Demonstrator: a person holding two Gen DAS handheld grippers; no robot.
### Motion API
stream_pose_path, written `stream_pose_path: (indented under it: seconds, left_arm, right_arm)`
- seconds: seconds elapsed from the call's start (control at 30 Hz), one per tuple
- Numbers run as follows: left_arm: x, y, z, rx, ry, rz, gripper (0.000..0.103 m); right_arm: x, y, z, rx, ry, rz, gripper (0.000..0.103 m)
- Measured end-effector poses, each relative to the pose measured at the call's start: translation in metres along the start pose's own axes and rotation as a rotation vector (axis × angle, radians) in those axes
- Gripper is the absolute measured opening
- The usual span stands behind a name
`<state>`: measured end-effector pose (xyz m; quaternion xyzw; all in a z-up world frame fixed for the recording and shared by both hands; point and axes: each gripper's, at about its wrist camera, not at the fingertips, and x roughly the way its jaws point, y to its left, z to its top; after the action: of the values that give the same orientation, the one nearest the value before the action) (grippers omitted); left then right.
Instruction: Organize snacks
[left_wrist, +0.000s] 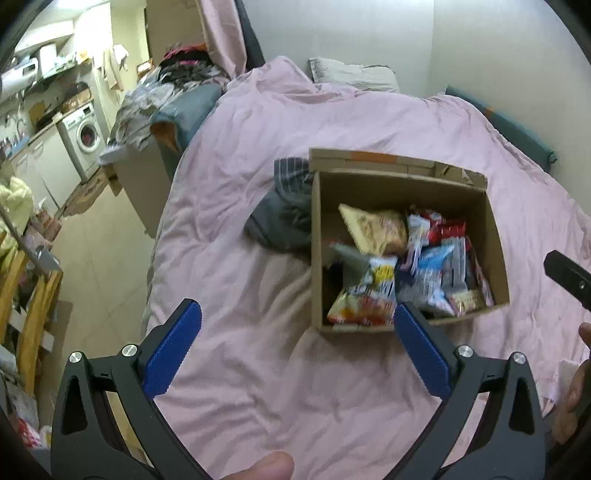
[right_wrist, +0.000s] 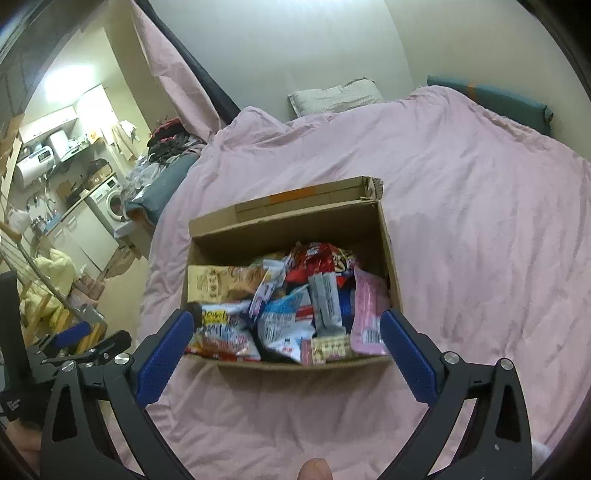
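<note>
An open cardboard box stands on a pink duvet. Several snack packets are piled inside it: a tan one, a red one, a pink one and a yellow one. My left gripper hovers open over the duvet, short of the box's near left corner, with nothing between its blue pads. My right gripper is open too, held above the box's near edge, and it is empty. In the right wrist view the left gripper shows low at the left.
A dark striped garment lies against the box's left side. A pillow sits at the bed's head. Left of the bed are the floor, piled clothes and a washing machine. A hand shows at the right edge.
</note>
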<state>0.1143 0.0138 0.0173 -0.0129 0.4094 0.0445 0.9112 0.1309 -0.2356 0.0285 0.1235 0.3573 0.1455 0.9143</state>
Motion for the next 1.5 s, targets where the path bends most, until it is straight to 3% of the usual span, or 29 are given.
stream_pose_path:
  seconds: [0.1,0.43,0.7,1.0,1.5]
  left_arm:
    - [-0.004,0.008,-0.014,-0.033,0.040,-0.018,0.103]
    - [-0.023,0.016,-0.041,-0.055,-0.021,-0.040,0.103]
    - [-0.008,0.010,-0.044,-0.053,0.017,-0.057,0.103]
    - [-0.016,0.007,-0.046,-0.019,-0.038,-0.029,0.103]
    - [-0.017,0.008,-0.045,-0.038,-0.042,-0.048,0.103]
  right_arm:
    - [-0.010,0.009,-0.011,-0.032,-0.007,-0.011,0.103]
    - [-0.018,0.022,-0.041,-0.074,0.006,-0.034,0.103]
    - [-0.003,0.031,-0.049,-0.120,-0.024,-0.123,0.103]
    - [0.001,0.029,-0.048,-0.106,-0.017,-0.124,0.103]
    - [0.000,0.027,-0.049,-0.109,-0.011,-0.139,0.103]
